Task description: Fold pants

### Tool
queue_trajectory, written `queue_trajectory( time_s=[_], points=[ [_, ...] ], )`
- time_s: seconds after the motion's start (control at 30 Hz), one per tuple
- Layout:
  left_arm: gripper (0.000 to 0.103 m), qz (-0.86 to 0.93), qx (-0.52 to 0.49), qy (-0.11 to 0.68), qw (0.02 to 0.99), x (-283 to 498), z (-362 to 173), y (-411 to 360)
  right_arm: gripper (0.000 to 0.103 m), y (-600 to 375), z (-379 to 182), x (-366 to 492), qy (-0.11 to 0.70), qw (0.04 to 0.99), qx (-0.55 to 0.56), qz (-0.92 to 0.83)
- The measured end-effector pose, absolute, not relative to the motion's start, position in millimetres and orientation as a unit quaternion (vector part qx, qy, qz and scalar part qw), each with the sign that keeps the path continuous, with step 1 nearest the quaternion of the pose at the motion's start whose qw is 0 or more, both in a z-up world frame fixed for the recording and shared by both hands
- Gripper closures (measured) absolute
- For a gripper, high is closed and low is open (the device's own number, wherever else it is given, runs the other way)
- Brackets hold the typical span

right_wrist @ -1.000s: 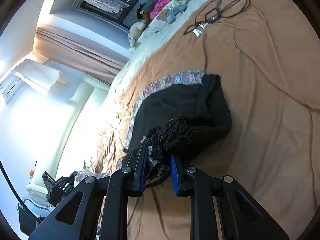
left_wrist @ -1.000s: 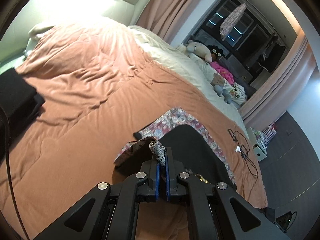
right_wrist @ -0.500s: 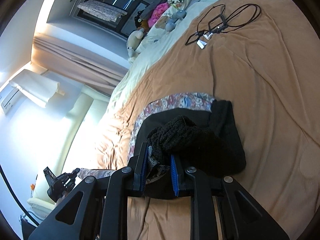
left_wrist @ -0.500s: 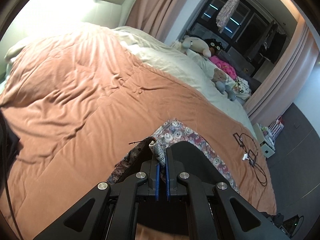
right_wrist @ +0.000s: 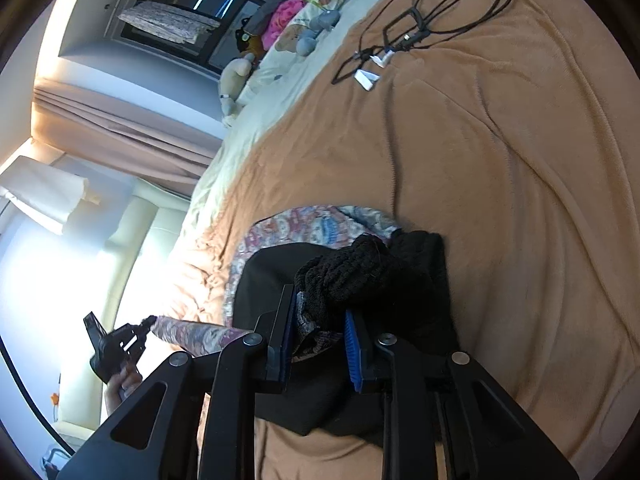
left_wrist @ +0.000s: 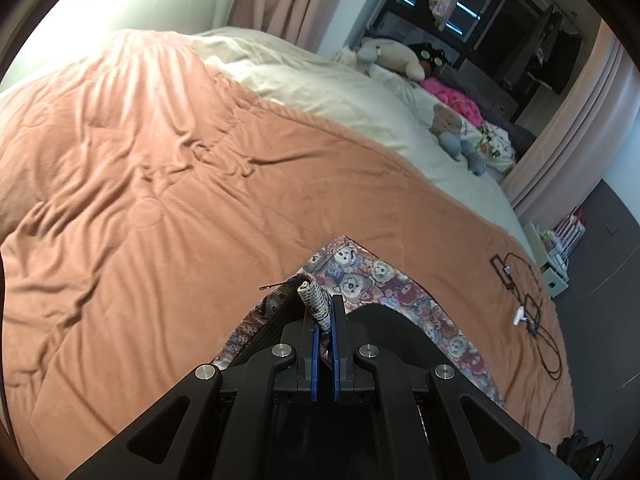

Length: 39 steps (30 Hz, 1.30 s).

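The pants [left_wrist: 384, 280] have a bear-print outside and a black lining. They lie on the orange blanket [left_wrist: 160, 184]. My left gripper [left_wrist: 324, 320] is shut on a rolled edge of the pants and holds it above the bed. My right gripper [right_wrist: 320, 320] is shut on a bunched black knit part of the pants [right_wrist: 352, 276]. In the right wrist view the left gripper [right_wrist: 120, 344] shows at the far left, with a printed strip of the pants stretched from it.
Black cables with white plugs [right_wrist: 400, 40] lie on the blanket far ahead of the right gripper, also in the left wrist view [left_wrist: 528, 312]. Stuffed toys [left_wrist: 400, 60] sit by the cream sheet [left_wrist: 320, 88]. Curtains [right_wrist: 120, 136] hang behind.
Both grippers have lifted and carried the pants forward over the bed. The black part now covers more of the printed part. Both grips held.
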<state>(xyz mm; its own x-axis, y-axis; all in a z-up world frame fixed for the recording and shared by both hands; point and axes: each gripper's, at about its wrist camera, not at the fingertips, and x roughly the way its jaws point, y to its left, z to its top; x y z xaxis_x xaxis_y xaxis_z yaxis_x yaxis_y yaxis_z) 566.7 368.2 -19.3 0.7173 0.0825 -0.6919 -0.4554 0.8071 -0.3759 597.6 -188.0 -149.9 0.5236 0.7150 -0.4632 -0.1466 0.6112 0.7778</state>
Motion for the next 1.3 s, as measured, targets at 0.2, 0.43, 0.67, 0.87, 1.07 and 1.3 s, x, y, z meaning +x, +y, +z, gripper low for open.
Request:
queue_trajectory(
  time_s=[0.2, 0.43, 0.67, 0.87, 1.07, 1.3],
  points=[
    [0.098, 0.146, -0.276, 0.361, 0.879, 606.8, -45.0, 375.9, 0.039, -202.8, -142.2, 598.0, 0.390, 0.812, 0.339, 0.271],
    [0.098, 0.147, -0.266, 0.381, 0.873, 641.0, -65.0, 378.2, 0.034, -203.5, -127.6, 595.0, 0.385, 0.857, 0.253, 0.229],
    [0.098, 0.149, -0.257, 0.395, 0.869, 669.7, -73.3, 377.2, 0.034, -163.6, -138.5, 608.7, 0.410, 0.863, 0.182, 0.234],
    [0.098, 0.154, -0.261, 0.409, 0.861, 702.6, -80.5, 385.4, 0.096, -159.6, -133.2, 607.6, 0.393, 0.874, 0.162, 0.236],
    [0.098, 0.153, -0.253, 0.425, 0.855, 740.1, -94.1, 388.3, 0.098, -160.8, -132.1, 595.4, 0.360, 0.889, 0.168, 0.228],
    [0.098, 0.152, -0.234, 0.434, 0.856, 782.3, -105.2, 385.2, 0.099, -164.8, -140.5, 589.1, 0.342, 0.893, 0.175, 0.233]
  ],
)
